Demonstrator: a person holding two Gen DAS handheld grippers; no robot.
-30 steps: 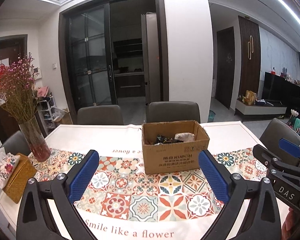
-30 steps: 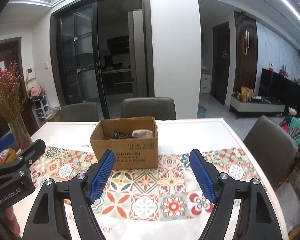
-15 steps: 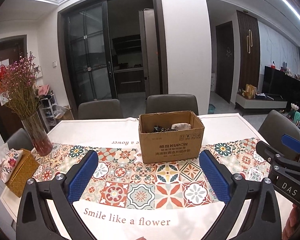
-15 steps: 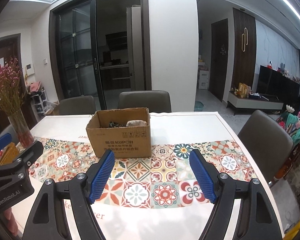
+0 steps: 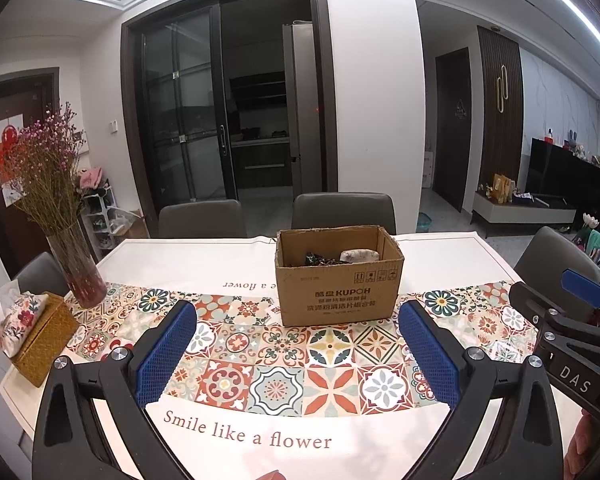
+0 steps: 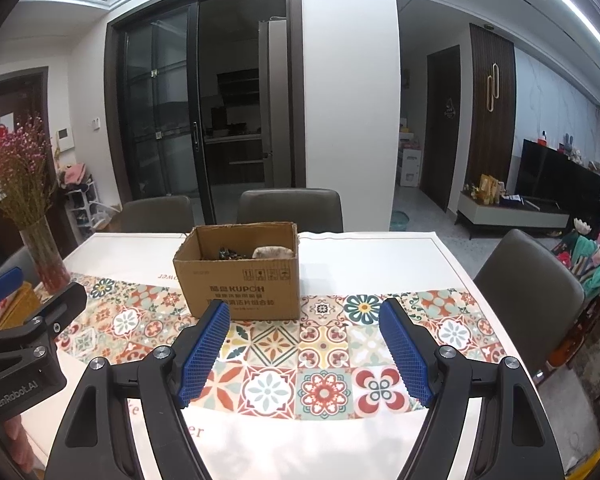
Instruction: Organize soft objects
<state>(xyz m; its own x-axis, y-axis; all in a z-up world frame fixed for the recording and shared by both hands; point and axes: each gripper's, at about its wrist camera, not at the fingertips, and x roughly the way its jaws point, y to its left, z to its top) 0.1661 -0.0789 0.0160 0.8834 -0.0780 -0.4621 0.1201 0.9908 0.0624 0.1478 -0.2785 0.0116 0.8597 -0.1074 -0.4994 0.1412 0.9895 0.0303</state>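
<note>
An open brown cardboard box [image 5: 338,288] [image 6: 240,280] stands on the patterned tablecloth [image 5: 284,364] [image 6: 324,364] at mid-table. Inside it lie a dark soft item [image 5: 318,259] [image 6: 228,255] and a pale soft item [image 5: 358,255] [image 6: 272,251]. My left gripper [image 5: 298,350] hovers over the near side of the table, well short of the box, open with nothing between its blue pads. My right gripper [image 6: 304,350] is beside it, also open and holding nothing; it shows at the right edge of the left wrist view [image 5: 560,328]. The left gripper's body shows at the left edge of the right wrist view [image 6: 24,344].
A glass vase of dried purple flowers [image 5: 76,268] [image 6: 44,256] and a woven tissue box [image 5: 40,340] stand at the table's left end. Grey chairs [image 5: 342,216] [image 6: 528,276] line the far side and right end. A TV cabinet [image 5: 560,196] is at the right wall.
Both grippers have drawn back from the box toward the table's near edge, so the box looks smaller and farther away. Their jaws kept the same width.
</note>
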